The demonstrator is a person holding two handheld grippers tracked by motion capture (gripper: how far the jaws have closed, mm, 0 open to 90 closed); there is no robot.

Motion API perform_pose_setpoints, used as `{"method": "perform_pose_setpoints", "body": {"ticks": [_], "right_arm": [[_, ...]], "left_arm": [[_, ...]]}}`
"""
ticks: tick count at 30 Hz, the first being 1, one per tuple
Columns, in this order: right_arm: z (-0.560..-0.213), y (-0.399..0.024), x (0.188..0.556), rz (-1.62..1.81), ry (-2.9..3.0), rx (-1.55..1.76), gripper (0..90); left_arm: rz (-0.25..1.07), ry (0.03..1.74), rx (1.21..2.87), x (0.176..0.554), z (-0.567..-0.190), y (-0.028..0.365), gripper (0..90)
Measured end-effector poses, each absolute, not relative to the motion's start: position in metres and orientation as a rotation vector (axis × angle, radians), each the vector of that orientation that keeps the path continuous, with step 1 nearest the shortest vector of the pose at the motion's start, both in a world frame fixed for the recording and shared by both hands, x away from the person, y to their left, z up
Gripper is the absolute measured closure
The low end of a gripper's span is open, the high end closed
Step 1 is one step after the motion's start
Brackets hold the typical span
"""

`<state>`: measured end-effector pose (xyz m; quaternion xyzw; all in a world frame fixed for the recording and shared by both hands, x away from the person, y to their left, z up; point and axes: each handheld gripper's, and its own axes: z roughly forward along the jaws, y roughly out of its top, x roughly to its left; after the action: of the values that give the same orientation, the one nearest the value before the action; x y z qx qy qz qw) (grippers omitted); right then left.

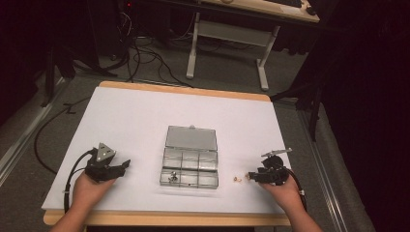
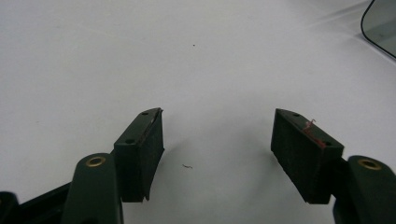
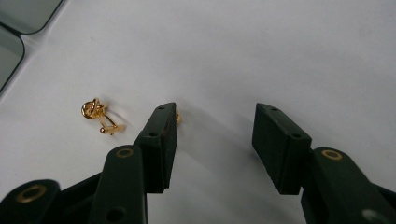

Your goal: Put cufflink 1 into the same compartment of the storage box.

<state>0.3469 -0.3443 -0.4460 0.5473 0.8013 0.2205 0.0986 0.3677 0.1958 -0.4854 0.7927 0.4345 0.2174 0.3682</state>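
Right of the compartment box (image 1: 189,163), I am hovering released right gripper (image 3: 215,128) fingers beside two gold earrings (image 3: 99,116) awaiting boxing; the left gripper (image 2: 217,140) is idling, fingers released.

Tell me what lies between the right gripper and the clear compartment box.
Two small gold earrings lie on the white table between the right gripper and the box, as the high view shows.

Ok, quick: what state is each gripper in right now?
Left gripper: open, nothing between its jaws.
Right gripper: open, holding nothing; gold earring lies beside it.
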Motion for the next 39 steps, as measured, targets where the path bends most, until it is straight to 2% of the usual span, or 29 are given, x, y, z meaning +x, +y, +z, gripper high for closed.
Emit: {"method": "perform_pose_setpoints", "body": {"ticks": [15,26,39], "right_arm": [[-0.437,-0.343,0.346,0.52,2.509,1.609,54.4],[-0.429,-0.327,0.35,0.469,2.588,1.56,57.2],[-0.433,-0.311,0.37,0.327,2.673,1.512,72.2]], "left_arm": [[0.566,1.107,2.034,0.367,-0.486,0.196,34.7],[0.562,1.105,2.04,0.367,-0.485,0.195,34.7],[0.565,1.124,2.045,0.368,-0.486,0.195,34.9]]}}
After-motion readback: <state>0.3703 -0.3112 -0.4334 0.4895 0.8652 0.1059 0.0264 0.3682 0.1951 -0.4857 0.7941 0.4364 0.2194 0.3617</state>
